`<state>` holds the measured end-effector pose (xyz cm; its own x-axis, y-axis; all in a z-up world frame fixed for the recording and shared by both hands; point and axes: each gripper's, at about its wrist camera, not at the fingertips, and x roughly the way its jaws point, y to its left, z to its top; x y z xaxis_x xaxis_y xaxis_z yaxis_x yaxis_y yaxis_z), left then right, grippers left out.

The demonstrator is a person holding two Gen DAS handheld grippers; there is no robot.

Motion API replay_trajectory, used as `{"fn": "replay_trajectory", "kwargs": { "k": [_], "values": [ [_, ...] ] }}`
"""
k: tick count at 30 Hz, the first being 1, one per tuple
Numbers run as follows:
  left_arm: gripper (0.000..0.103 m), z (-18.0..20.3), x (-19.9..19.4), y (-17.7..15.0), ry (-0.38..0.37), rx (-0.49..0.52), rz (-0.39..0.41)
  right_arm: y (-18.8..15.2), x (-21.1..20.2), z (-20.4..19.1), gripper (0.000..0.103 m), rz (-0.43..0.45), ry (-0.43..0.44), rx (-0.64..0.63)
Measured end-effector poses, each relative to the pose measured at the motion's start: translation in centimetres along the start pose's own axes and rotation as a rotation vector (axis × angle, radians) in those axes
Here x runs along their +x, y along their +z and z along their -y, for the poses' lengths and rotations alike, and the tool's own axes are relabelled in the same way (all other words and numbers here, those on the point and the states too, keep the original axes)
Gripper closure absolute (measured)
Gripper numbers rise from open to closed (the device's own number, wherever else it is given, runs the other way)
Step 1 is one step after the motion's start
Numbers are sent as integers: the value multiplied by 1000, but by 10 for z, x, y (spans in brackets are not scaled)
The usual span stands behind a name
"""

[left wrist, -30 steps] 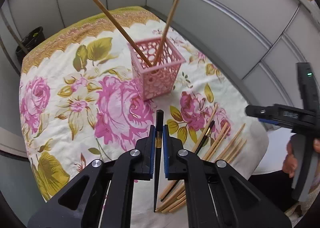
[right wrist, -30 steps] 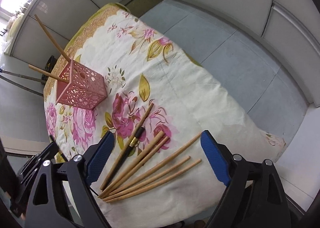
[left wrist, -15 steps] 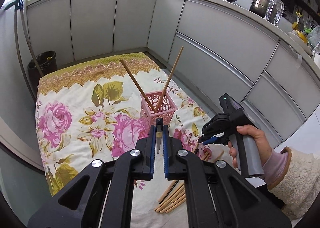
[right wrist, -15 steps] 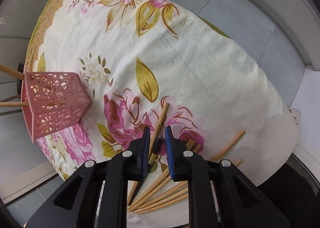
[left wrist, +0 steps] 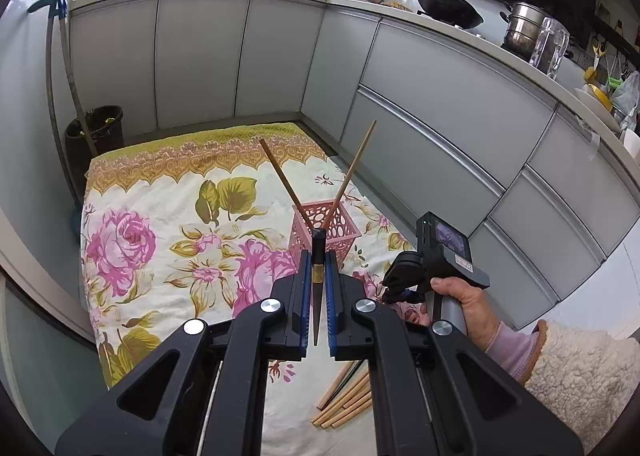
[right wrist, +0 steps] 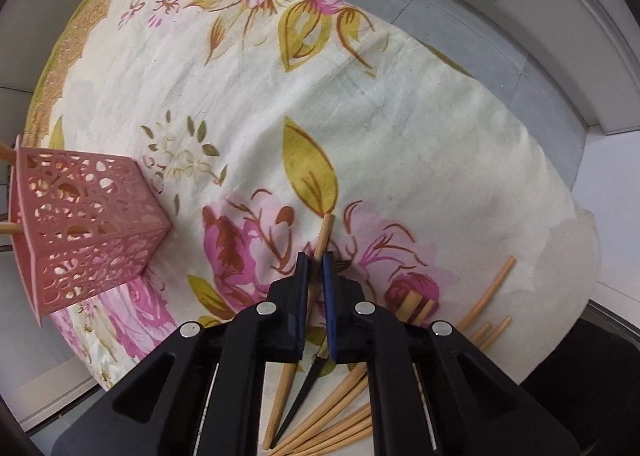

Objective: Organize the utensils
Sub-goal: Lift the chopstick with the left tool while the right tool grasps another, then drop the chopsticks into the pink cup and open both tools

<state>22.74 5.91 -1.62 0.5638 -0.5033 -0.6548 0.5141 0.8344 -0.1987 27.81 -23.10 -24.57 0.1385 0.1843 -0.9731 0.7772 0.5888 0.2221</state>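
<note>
1. While the floral cloth [right wrist: 400, 103] is spread beneath both tools, the pink lattice holder [left wrist: 325, 227] is seen just ahead of the left gripper [left wrist: 319, 288]; from the right gripper [right wrist: 315, 292] it stands well off to the left. Two wooden chopsticks [left wrist: 352, 171] are already leaned inside it.
2. Below and to the right of the right gripper, a loose bundle of wooden chopsticks [right wrist: 344, 408] is laid on the cloth.
3. A dark chopstick with a gold band [left wrist: 318, 268] is pinched between the left gripper's pressed-together pads, its blunt end pointed toward the holder.
4. A single pale chopstick [right wrist: 323, 234] is clamped by the right gripper's closed pads, near its thick end, while it lies on the cloth; a second dark chopstick [right wrist: 300, 400] is seen just beside it, under the tool.
5. These sticks are judged light, stiff and smooth, so slipping or pivoting in the pads is likely. A hold near the thicker end, square across the shaft, is judged best, with neighbouring sticks kept out of the pinch.
</note>
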Motion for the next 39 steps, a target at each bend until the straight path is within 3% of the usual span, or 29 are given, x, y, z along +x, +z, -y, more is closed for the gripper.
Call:
{"fn": "replay_trajectory", "kwargs": {
  "k": [5, 11, 22, 31, 39],
  "values": [
    [97, -3, -11, 1, 6, -13, 31, -33, -27, -3, 96, 111, 114, -91],
    [97, -1, -25, 2, -2, -25, 74, -86, -93, -2, 96, 296, 236, -254],
    [97, 22, -49, 7, -8, -7, 159, -144, -202, 23, 97, 551, 328, -490],
    [97, 50, -46, 38, -8, -6, 214, -147, -278, 36, 97, 654, 382, -533],
    [97, 62, -5, 76, 60, -37, 222, -122, -315, 45, 97, 714, 434, -504]
  ]
}}
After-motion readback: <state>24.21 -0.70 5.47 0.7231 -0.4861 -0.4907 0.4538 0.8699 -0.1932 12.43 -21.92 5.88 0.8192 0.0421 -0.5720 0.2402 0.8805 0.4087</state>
